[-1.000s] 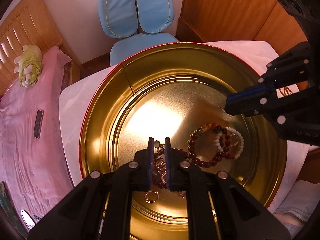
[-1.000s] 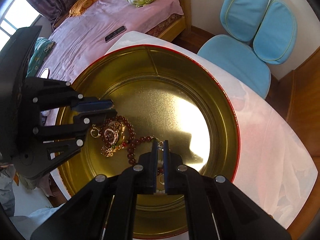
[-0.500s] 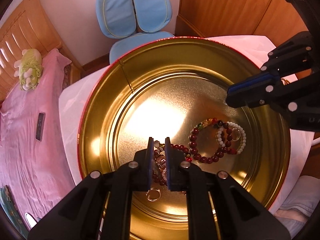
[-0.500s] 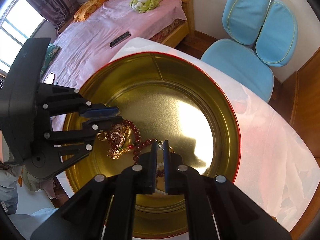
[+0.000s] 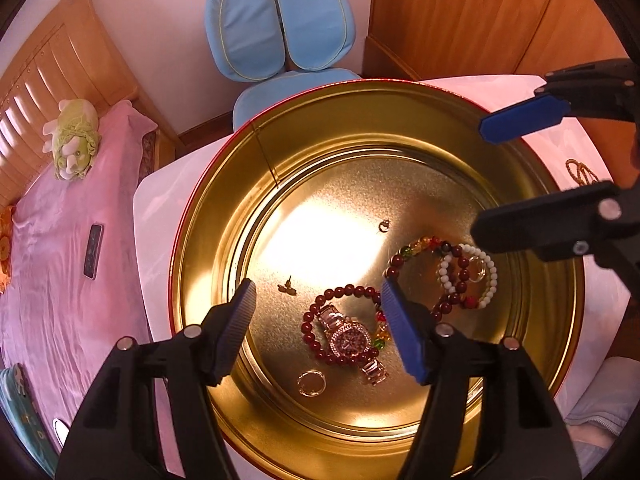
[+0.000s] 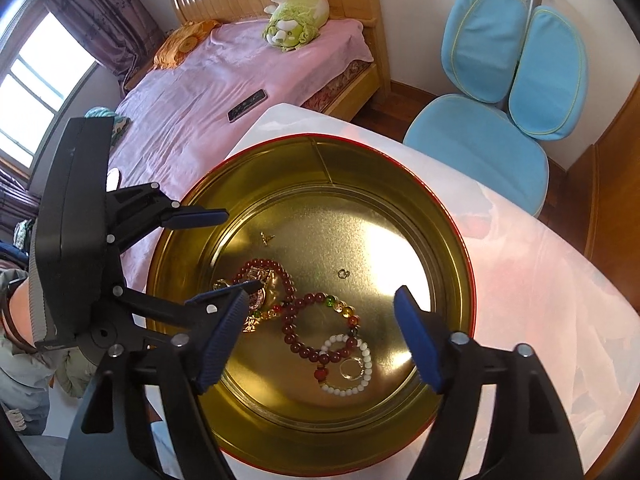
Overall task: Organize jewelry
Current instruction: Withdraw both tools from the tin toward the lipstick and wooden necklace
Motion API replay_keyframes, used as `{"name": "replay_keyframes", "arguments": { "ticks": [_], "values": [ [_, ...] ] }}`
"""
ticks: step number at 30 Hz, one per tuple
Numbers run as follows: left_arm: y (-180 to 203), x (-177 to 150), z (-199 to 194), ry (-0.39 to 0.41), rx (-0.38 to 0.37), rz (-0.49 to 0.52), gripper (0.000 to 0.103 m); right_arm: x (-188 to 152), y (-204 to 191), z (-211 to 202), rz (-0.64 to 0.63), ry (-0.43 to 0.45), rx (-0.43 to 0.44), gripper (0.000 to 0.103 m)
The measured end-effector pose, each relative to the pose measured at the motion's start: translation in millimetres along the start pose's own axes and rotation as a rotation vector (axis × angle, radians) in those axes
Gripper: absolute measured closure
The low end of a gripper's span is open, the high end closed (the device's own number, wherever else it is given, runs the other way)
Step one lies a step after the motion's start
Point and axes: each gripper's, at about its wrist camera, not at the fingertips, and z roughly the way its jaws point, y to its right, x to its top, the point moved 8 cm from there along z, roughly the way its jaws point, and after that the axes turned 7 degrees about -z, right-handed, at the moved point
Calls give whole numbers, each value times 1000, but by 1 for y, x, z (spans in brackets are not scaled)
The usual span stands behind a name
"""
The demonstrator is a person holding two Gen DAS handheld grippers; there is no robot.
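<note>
A round gold tin (image 5: pixel 200 224) (image 6: pixel 452 240) with a red rim stands on the white table. On its floor lie a jewelled watch (image 5: pixel 350 336) (image 6: pixel 260 296), a dark red bead bracelet (image 5: pixel 340 292) (image 6: pixel 304 344), a white bead bracelet (image 5: pixel 488 280) (image 6: pixel 348 388), a gold ring (image 5: pixel 311 383), a small earring (image 5: pixel 288 289) (image 6: pixel 266 237) and a tiny ring (image 5: pixel 384 226) (image 6: pixel 343 273). My left gripper (image 5: pixel 319 292) (image 6: pixel 236 250) hovers over the watch, jaws opening, gripping nothing. My right gripper (image 6: pixel 320 298) (image 5: pixel 480 180) hovers over the bracelets, jaws opening, also holding nothing.
A thin gold chain (image 5: pixel 580 172) lies on the table outside the tin, at the right. A blue chair (image 5: pixel 280 40) (image 6: pixel 500 100) stands beyond the table. A pink bed (image 5: pixel 60 260) (image 6: pixel 240 72) with a plush toy and a phone flanks it.
Both grippers went from shut to wide open while staying in place. The small earring and the tiny ring now show loose on the tin floor.
</note>
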Motion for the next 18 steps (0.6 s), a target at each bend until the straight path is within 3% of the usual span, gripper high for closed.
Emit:
{"name": "replay_keyframes", "arguments": {
  "ticks": [1,3,6,9,18],
  "values": [
    [0,-1,-2,3,-9,-9,37,-2,1,-3,14,16,-2,9],
    [5,-3,-7,7,-53,-31,23,-5,0,-12,43,64,21,7],
    [9,-7,-16,29,-77,-41,18,-11,3,-28,98,134,58,4],
    [15,-11,-25,57,-63,-33,17,-16,10,-46,134,202,41,4],
    [53,-21,-58,129,-177,-35,11,-59,34,-87,218,333,-19,4]
  ]
}}
